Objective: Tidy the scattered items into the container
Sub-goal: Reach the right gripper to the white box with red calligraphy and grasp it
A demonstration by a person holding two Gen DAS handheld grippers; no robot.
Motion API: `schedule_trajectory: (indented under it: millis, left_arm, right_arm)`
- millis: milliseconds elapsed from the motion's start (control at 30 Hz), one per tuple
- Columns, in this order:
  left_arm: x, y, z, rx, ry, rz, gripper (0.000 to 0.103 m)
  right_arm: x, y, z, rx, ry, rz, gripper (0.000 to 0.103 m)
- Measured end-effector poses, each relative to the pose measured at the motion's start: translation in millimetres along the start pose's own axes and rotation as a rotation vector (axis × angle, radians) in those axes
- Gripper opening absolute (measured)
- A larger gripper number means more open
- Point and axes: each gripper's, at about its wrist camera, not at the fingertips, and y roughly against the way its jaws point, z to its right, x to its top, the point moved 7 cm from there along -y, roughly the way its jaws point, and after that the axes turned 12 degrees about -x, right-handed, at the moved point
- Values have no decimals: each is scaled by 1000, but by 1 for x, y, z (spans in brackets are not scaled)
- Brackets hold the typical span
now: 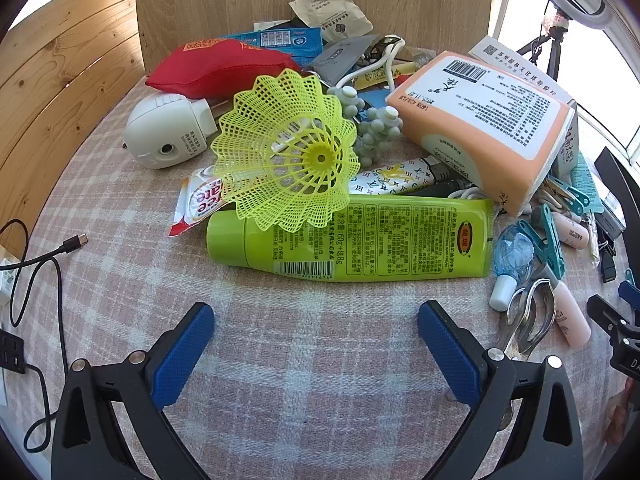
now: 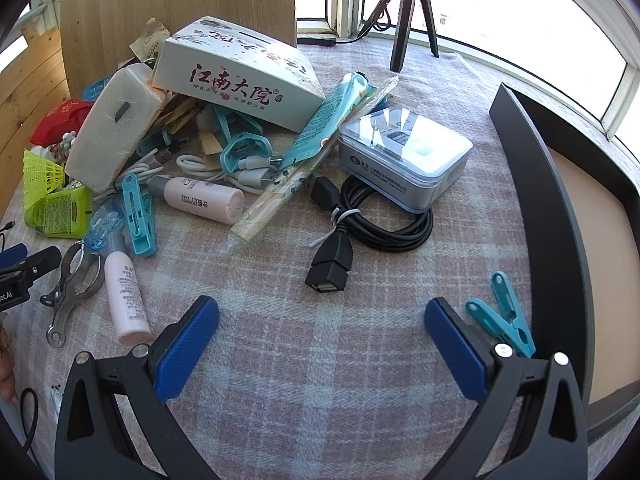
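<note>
With both sets of fingers spread wide and empty, you hover the left gripper (image 1: pixel 316 354) short of the green cream tube (image 1: pixel 352 240), while the right gripper (image 2: pixel 322 350) waits near the dark container (image 2: pixel 536 184), everything lying on the bench (image 2: pixel 304 380).

A pink-and-white plaid cloth (image 1: pixel 312 344) covers the table. On it lie a neon-yellow mesh shuttlecock (image 1: pixel 286 162), a lime-green tube (image 1: pixel 360 238) with dark print, a red pouch (image 1: pixel 224 68) and an orange-and-white pack (image 1: pixel 484 120) — plus teal clothespins (image 2: pixel 502 314), a black cable (image 2: pixel 380 220) and pale pink bottles (image 2: pixel 124 300).
</note>
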Motion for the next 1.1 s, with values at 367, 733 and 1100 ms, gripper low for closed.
schedule_trajectory:
  millis: [367, 733, 1100]
  left_arm:
    - [22, 56, 6, 12, 1, 41, 99]
    - [119, 94, 61, -98, -85, 103, 99]
    - [168, 64, 119, -183, -133, 70, 98]
  right_arm:
    - [15, 53, 40, 57, -90, 46, 102]
    - [130, 79, 63, 144, -117, 113, 102]
    - [186, 31, 30, 242, -54, 22, 91]
